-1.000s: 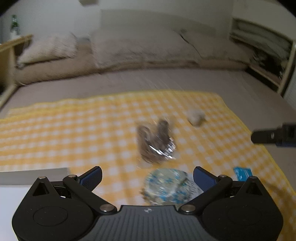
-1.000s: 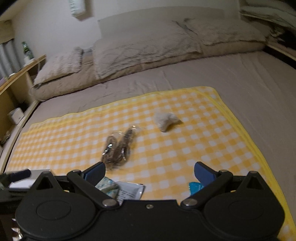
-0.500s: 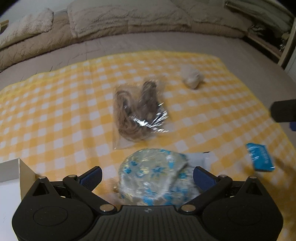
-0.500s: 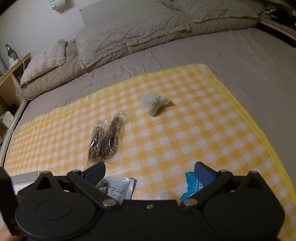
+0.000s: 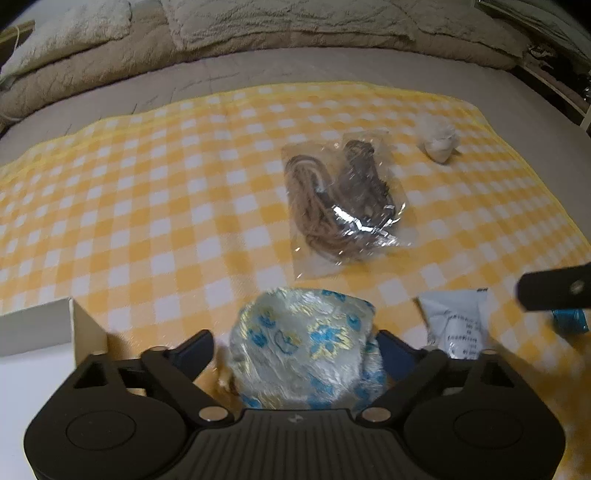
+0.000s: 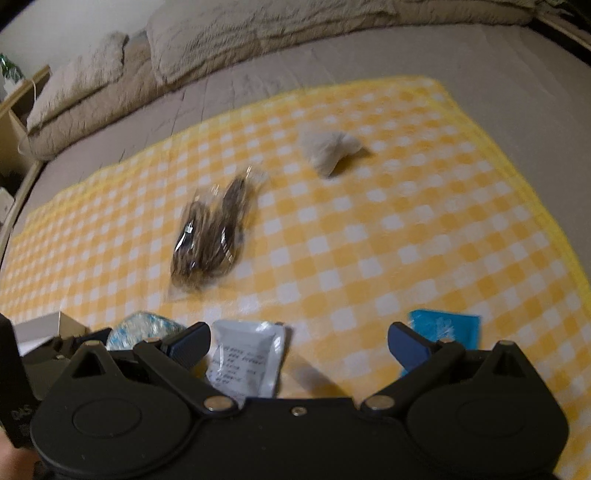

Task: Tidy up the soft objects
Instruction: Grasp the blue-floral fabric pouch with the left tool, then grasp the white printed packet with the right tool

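Satin floral pouch (image 5: 306,347) lies between left tool (image 5: 295,349) fingers.

yellow-and-white checked cloth (image 5: 155,206) spread flat over grey-brown bed sheet (image 6: 509,77). beige fluffy pillows (image 5: 280,22) and folded beige blanket (image 6: 77,85) along the far edge, by the head of the bed. light wooden shelf (image 6: 14,122) at far left w/ green glass bottle (image 6: 9,72) on top, blurred. white cardboard box (image 5: 40,332) at near left, on the cloth's edge.
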### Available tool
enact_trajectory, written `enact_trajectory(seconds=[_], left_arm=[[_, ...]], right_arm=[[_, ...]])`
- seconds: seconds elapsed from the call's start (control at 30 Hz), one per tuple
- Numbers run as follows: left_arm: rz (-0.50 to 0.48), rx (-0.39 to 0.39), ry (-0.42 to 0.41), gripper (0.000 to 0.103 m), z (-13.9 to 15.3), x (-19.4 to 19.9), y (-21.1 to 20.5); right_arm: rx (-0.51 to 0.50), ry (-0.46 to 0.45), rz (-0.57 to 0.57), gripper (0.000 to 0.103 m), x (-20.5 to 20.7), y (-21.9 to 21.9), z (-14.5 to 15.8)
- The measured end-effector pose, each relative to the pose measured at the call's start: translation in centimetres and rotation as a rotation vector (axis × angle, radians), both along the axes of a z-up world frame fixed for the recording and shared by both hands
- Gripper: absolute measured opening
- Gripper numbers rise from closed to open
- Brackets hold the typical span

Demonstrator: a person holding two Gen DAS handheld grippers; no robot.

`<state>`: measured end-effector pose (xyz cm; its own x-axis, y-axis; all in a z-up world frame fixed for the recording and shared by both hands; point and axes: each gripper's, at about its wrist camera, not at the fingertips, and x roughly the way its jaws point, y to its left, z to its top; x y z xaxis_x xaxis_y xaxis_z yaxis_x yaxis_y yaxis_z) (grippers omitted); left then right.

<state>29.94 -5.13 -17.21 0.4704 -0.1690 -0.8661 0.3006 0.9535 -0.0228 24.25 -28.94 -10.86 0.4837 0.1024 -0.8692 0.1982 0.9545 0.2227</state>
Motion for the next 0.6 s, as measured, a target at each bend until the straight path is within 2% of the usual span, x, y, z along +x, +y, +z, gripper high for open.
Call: enact_trajectory(seconds=[0.17, 0.27, 0.4, 0.6], left_arm=[[-0.037, 0.034, 0.011, 0.081, -0.1, -0.2, 0.9], [-0.059, 0.031, 0.017, 0.080, 0.1, -0.3, 1.2], [-0.099, 0.042, 0.022, 0.080, 0.1, -0.4, 1.2], [-0.155, 0.067, 0.042, 0.078, -0.4, -0.8, 0.8]], right_arm=[[0.059, 0.092, -0.017, 0.102, 1.2, 1.6, -1.9], [0.073, 0.118, -0.024, 0.092, 1.7, 2.5, -2.7], [0.117, 0.174, -0.033, 0.087, 2.2, 3.7, -4.2], [0.072, 0.193, 0.001, 0.081, 2.2, 5.1, -5.2]])
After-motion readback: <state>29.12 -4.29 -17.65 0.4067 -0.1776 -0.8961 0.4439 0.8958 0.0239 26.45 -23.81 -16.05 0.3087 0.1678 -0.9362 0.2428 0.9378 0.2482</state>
